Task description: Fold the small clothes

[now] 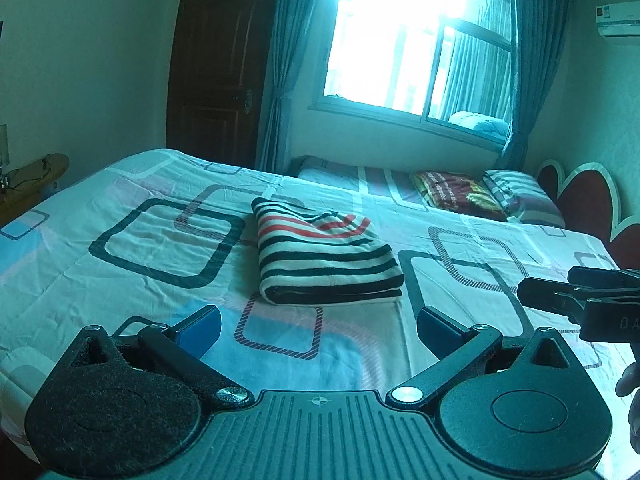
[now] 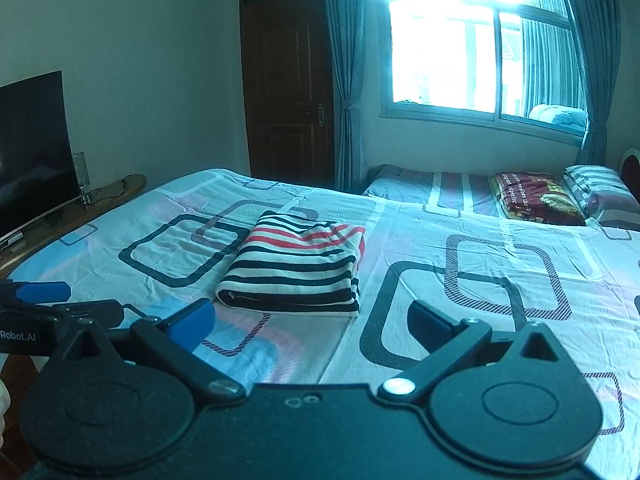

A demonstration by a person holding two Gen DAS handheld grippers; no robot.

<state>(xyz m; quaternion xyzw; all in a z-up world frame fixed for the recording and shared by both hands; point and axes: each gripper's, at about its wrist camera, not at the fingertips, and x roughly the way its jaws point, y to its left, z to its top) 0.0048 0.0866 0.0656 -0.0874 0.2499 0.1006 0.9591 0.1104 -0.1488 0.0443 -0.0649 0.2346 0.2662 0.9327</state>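
A striped garment [image 1: 326,258], white with black and red bands, lies folded into a compact rectangle on the bed [image 1: 120,200]; it shows in the right wrist view too, the striped garment [image 2: 296,266]. My left gripper [image 1: 318,326] hovers open just short of its near edge, holding nothing. My right gripper [image 2: 310,324] is likewise open and empty, a little back from the fold. Each gripper appears in the other's view: the right gripper [image 1: 580,300] at the right edge, the left gripper [image 2: 44,300] at the left edge.
The bed [image 2: 460,280] has a sheet printed with rounded squares. Pillows [image 1: 520,196] and a folded blanket [image 2: 532,196] lie at its head under the window [image 2: 472,40]. A television [image 2: 32,152] on a low stand, a dark door [image 2: 288,92] and curtains line the walls.
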